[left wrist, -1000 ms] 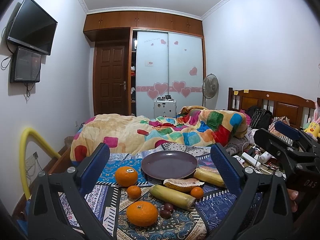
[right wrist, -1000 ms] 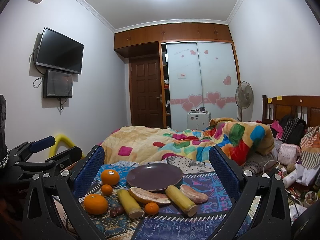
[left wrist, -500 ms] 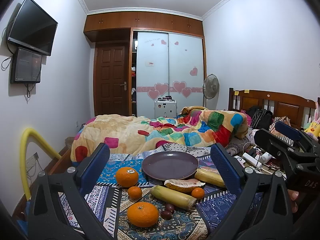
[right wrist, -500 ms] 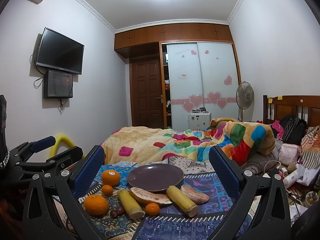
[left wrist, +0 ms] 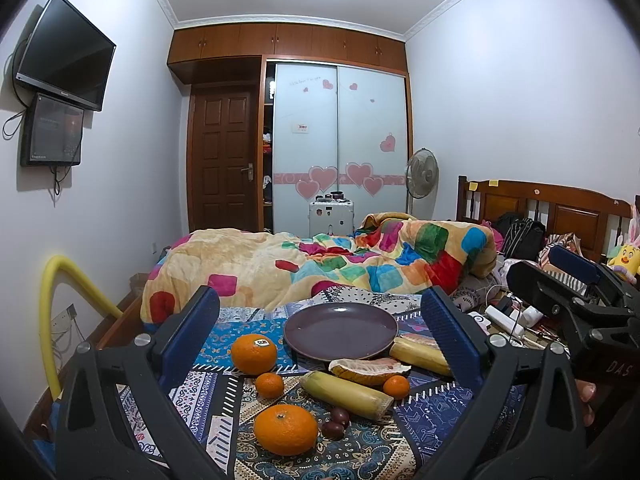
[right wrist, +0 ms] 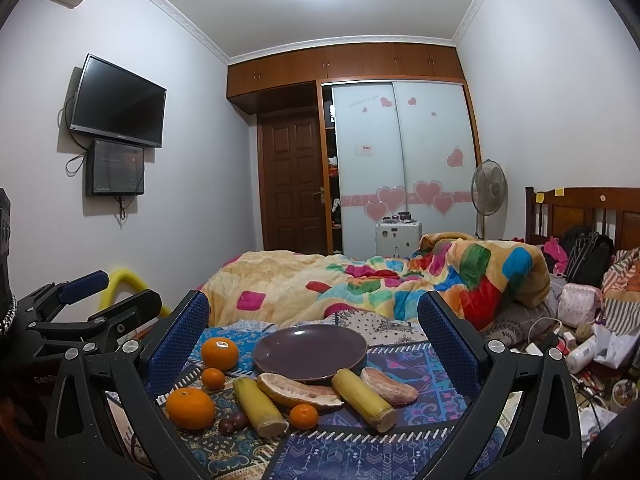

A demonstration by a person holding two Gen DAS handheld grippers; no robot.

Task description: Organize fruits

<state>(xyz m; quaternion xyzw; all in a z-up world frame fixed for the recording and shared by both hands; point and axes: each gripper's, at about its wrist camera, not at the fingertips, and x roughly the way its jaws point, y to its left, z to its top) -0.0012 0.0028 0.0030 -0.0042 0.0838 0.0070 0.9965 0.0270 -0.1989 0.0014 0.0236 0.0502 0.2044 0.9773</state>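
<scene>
Both grippers, left gripper [left wrist: 320, 336] and right gripper [right wrist: 312, 344], hover spread wide, holding nothing. Glossy round purple plate [left wrist: 341, 331] sits bare on the patterned cloth [left wrist: 432, 412]; dimpled oranges [left wrist: 285, 429], smooth yellow cylinders [left wrist: 346, 390] and pomelo wedges [left wrist: 370, 370] crowd its near edge.

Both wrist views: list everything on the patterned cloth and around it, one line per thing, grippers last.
Plate: one, dark purple, bare, at the far middle of the patterned cloth.
Large oranges: two, orange, left of the plate; the far one bears a sticker.
Small oranges: two, orange; the other lies between the large ones.
Yellow stalk pieces: two, in front of the plate.
Pomelo segments: two, pinkish, by the near rim.
Small dark fruits: two, purple-brown, near front.
Blanket: one, multicoloured, behind.
Left gripper: open, holding nothing.
Right gripper: open, holding nothing.
</scene>
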